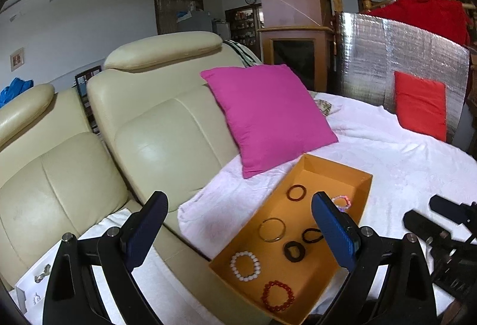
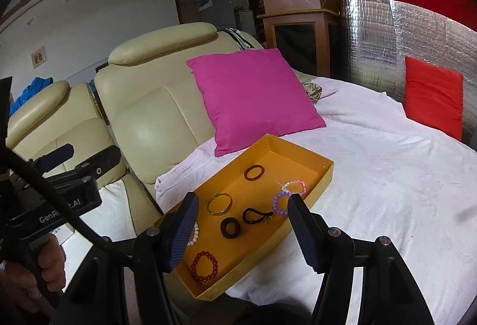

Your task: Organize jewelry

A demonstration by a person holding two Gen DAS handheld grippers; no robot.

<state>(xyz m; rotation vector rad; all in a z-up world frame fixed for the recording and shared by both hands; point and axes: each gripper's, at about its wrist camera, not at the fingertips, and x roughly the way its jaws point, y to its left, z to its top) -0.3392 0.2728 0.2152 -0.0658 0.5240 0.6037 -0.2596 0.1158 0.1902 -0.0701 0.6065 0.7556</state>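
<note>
1. The left gripper (image 1: pixel 238 231) stands with its jaws wide apart and nothing between them, over the seam between the cream sofa (image 1: pixel 155 128) and the near end of the orange box (image 1: pixel 226 274).
2. The right gripper (image 2: pixel 243 231) is likewise open and empty, hovering just above the near half of the same box (image 2: pixel 325 176).
3. The box is a shallow orange cardboard tray lying on a white blanket (image 2: pixel 387 190); all the jewelry sits loose on its floor.
4. Nearest lie a red bead bracelet (image 1: pixel 277 296) and a white bead bracelet (image 1: pixel 245 265).
5. In the middle are a thick dark ring (image 1: pixel 293 251), a black hair tie (image 1: pixel 311 235) and a thin gold bangle (image 1: pixel 272 229).
6. Farther back sit a purple bead bracelet (image 2: pixel 280 203) touching a pink and clear bead bracelet (image 2: pixel 295 187), and a dark red bangle (image 2: pixel 254 172) alone.
7. Behind the box a pink cushion (image 2: pixel 253 100) leans on the sofa back; a red cushion (image 2: pixel 433 97) stands far right.
</note>
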